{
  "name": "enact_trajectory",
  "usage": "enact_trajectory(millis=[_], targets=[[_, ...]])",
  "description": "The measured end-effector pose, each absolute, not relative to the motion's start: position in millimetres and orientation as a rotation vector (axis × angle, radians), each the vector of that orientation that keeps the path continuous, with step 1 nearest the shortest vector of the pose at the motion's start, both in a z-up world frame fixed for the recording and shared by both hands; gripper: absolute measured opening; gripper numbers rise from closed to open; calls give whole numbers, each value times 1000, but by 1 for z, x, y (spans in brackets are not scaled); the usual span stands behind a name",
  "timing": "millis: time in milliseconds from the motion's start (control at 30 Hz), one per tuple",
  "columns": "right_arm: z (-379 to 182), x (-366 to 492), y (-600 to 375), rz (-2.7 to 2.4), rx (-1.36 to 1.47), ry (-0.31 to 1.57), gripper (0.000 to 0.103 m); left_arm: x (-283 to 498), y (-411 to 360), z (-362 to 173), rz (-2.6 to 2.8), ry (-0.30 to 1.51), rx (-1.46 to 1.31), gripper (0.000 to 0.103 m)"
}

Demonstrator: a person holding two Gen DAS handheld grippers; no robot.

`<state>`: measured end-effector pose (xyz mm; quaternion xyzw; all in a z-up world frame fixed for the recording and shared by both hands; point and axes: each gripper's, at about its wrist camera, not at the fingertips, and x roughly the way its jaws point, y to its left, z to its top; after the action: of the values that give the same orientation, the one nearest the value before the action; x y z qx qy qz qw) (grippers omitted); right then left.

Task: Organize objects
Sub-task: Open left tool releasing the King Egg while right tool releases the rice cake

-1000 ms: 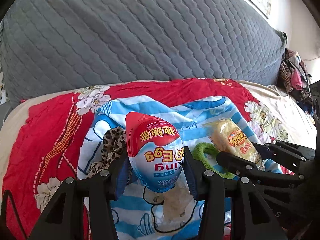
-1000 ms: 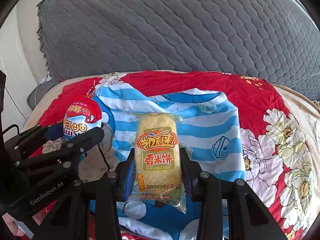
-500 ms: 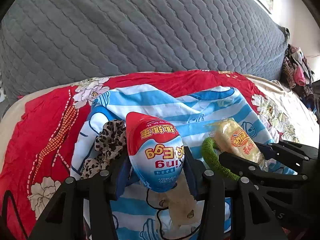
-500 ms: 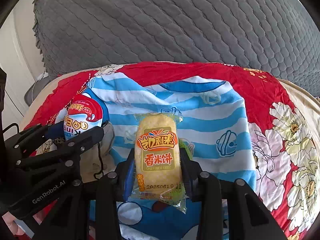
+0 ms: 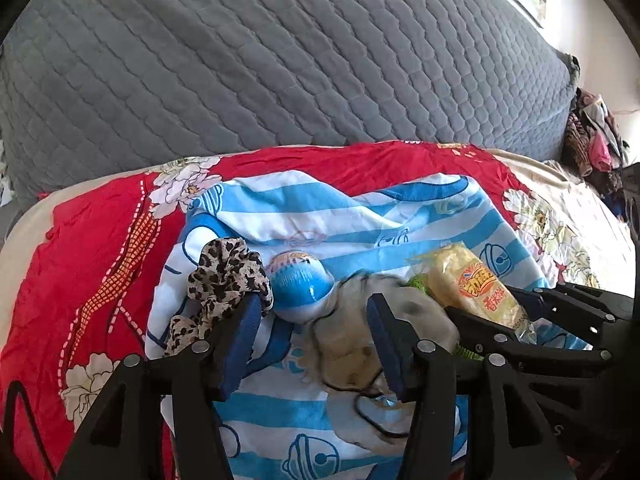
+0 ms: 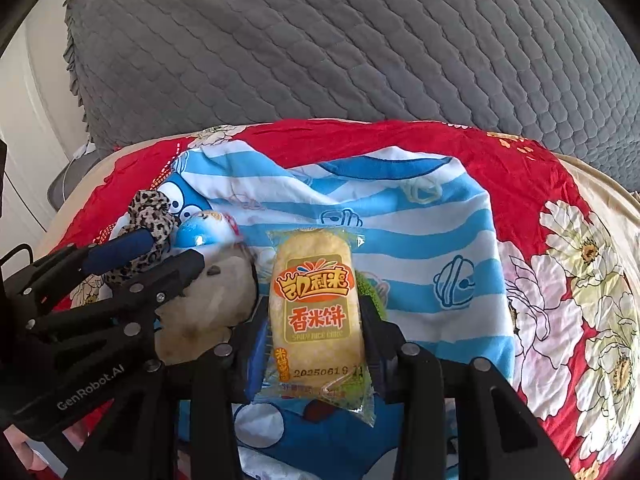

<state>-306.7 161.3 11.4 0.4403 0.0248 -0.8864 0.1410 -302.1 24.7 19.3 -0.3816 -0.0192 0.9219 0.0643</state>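
Grey quilted cushioning (image 5: 280, 60) fills the upper half of both views, with a red floral bedspread (image 5: 100, 248) below it and a blue-and-white striped cartoon cloth (image 5: 340, 216) spread across the bed in the middle of each frame.

On that cloth, from biggest to smallest: a crumpled beige fabric pouch with a black cord (image 5: 360, 340) at lower centre of the left view, a leopard-print scrunchie (image 5: 224, 276) to its left, a blue and red egg-shaped toy capsule (image 5: 300, 288) lying on its side between them, and a green scrunchie (image 6: 370, 288) mostly hidden behind the snack.

The left claw (image 5: 312, 340) is spread wide with nothing between its blue pads; the egg rests on the cloth just beyond its tips. The right claw (image 6: 314, 320) is closed on a yellow rice cake packet (image 6: 314, 304), held upright at lower centre of the right view, orange logo facing the camera (a printed date is readable near the bottom edge).

The step in hand appears to be setting the packet down among the gathered items. To do it well, lower it onto a bare striped patch at right of the pouch, keep the grip light since the wrapper is thin and the cake likely brittle, and spread the pads only once it rests flat. The egg is rounded and could roll on the soft cloth.
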Motion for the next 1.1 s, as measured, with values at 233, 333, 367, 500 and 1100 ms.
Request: enact_trajectory(millis=[233,333,367,500,1100], targets=[[15,-304,162,-2564,1276,66,49,-296,23,23,2786,-67,-1144,61],[16,-303,164,-2568,1279,63,54,-295,23,23,2795,-72,-1142,67],[17,-302,165,-2568,1279,63,54,-295,22,23,2791,-80,-1147,69],[18,-300,167,-2577,1283,69,64,-290,19,24,2798,-86,-1143,70],[23,-275,169,-2577,1309,107,91,-259,8,22,2789,-71,-1191,78]])
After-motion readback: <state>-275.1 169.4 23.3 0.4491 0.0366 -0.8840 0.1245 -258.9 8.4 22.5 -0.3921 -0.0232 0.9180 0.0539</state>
